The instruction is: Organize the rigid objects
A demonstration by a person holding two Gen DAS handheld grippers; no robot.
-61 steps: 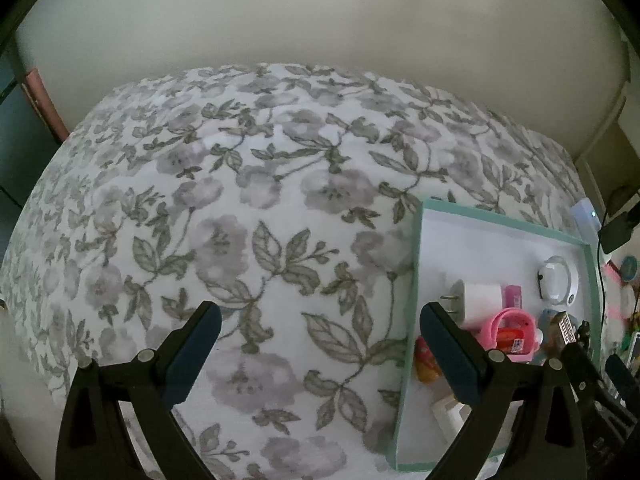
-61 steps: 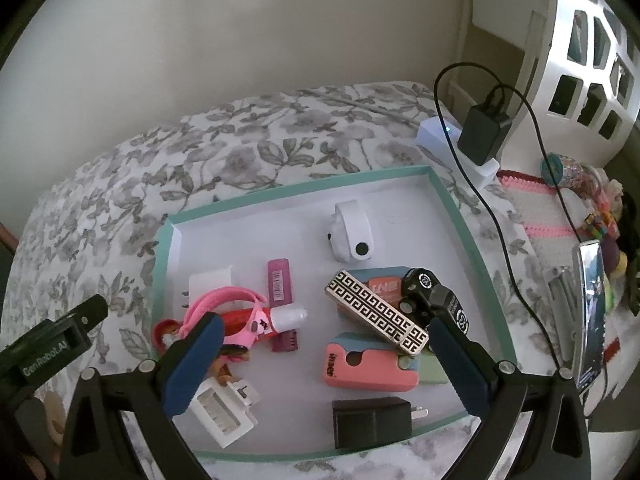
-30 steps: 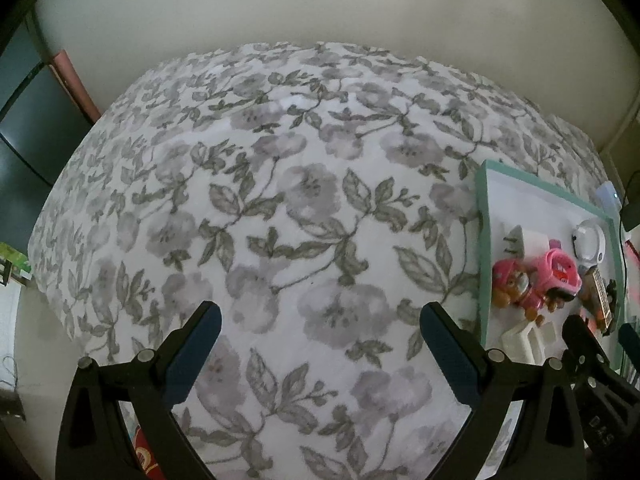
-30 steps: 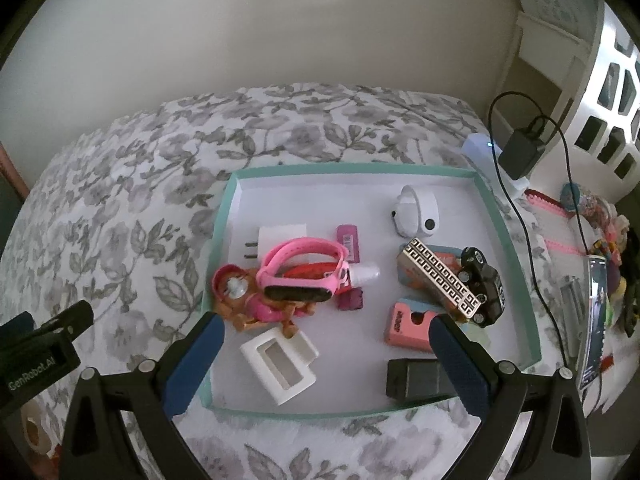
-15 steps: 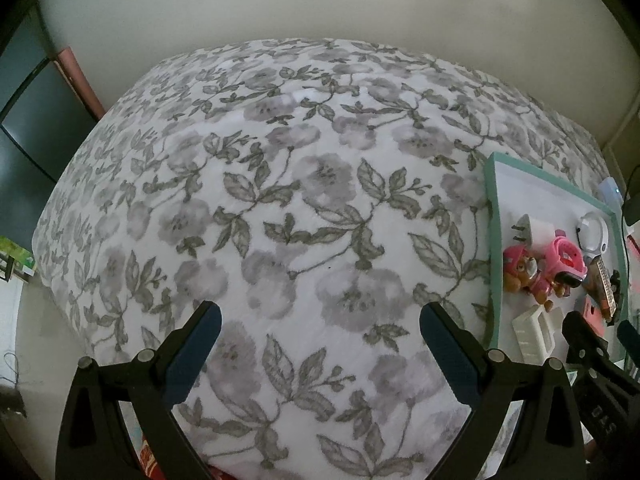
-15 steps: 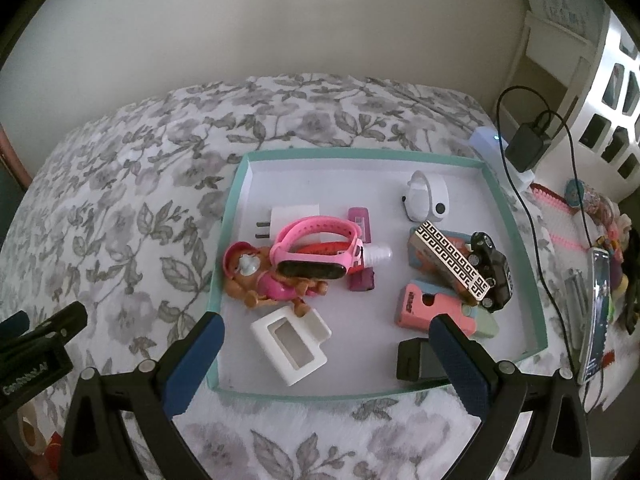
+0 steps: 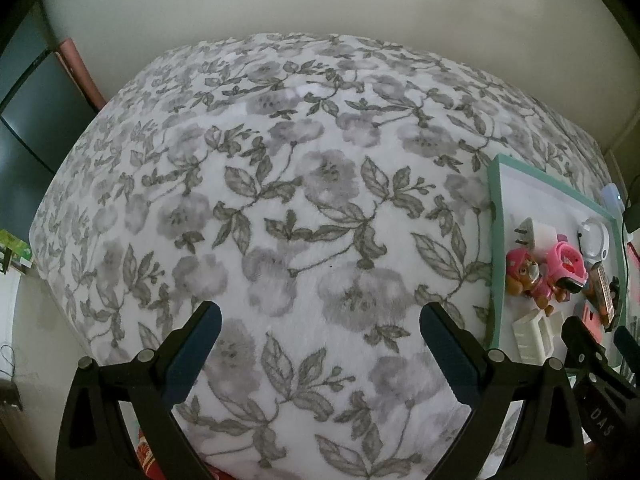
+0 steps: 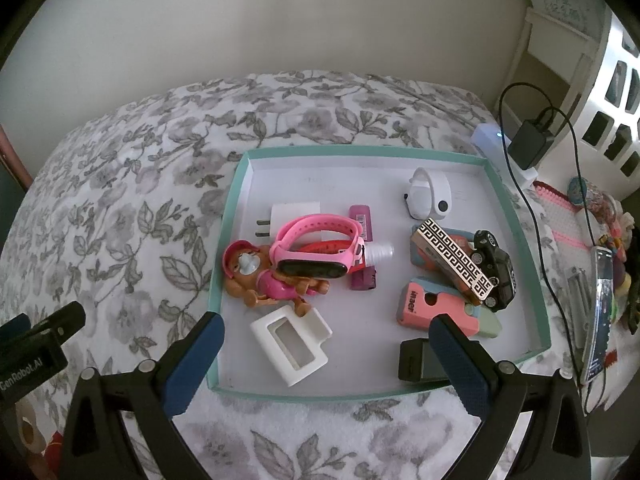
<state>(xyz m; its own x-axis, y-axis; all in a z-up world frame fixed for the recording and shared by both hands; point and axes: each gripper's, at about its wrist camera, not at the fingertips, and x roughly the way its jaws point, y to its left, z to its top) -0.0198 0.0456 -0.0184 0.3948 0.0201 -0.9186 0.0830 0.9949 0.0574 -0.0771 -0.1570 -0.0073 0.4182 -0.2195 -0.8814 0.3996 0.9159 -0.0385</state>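
Both claws are spread and pinch nothing: the right gripper [image 8: 326, 342] hangs over the near edge of the teal tray [image 8: 516, 216], the left gripper [image 7: 320, 330] over the bare floral blanket [image 7: 280, 160] to the tray's left. Every small object in view, the pink watch [image 8: 316, 248], toy pup [image 8: 260, 280], white charger [image 8: 294, 214], patterned bar [image 8: 454, 266] and toy car [image 8: 494, 270], lies jumbled inside the tray (some stacked). That fits either gathering finished or a pile awaiting sorting; I cannot tell which.

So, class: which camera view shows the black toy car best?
The right wrist view: the black toy car lies in plain sight in the tray. The left wrist view catches only a dark sliver of it at the tray's far edge.
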